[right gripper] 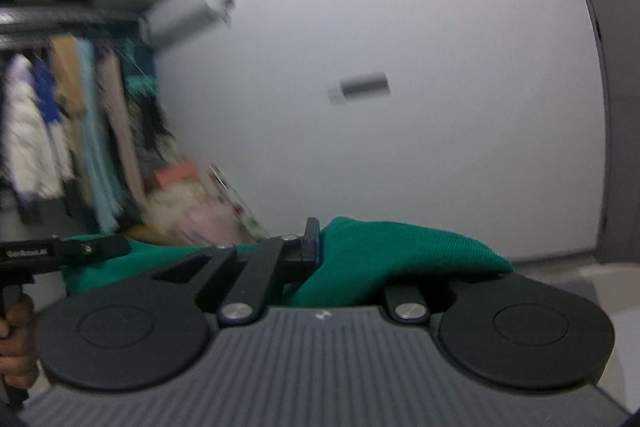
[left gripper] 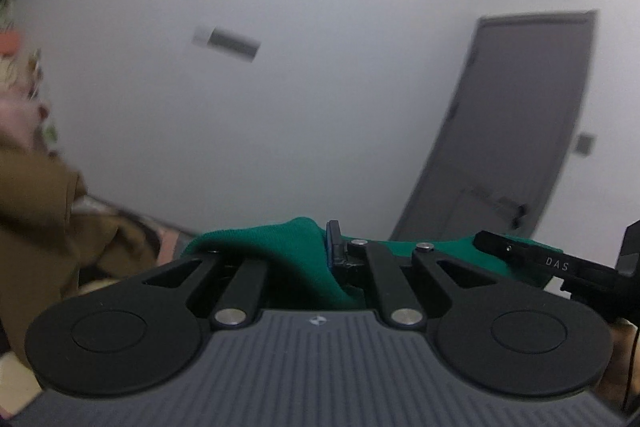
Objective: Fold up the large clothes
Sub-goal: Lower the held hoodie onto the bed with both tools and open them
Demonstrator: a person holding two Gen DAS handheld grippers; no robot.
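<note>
A green knitted garment (left gripper: 288, 251) is draped over my left gripper (left gripper: 326, 247), which is shut on its edge and held up facing a white wall. In the right wrist view the same green garment (right gripper: 392, 251) lies over my right gripper (right gripper: 318, 247), which is shut on it too. Each gripper shows in the other's view: the right one (left gripper: 560, 263) at the right edge, the left one (right gripper: 60, 251) at the left edge, with green cloth stretched between them. Most of the garment hangs below, out of sight.
A grey door (left gripper: 516, 123) stands at the right. A brown coat (left gripper: 44, 219) is at the left. A rack of hanging clothes (right gripper: 72, 131) and a pile of soft items (right gripper: 192, 203) are at the left. A white wall (right gripper: 400, 107) is ahead.
</note>
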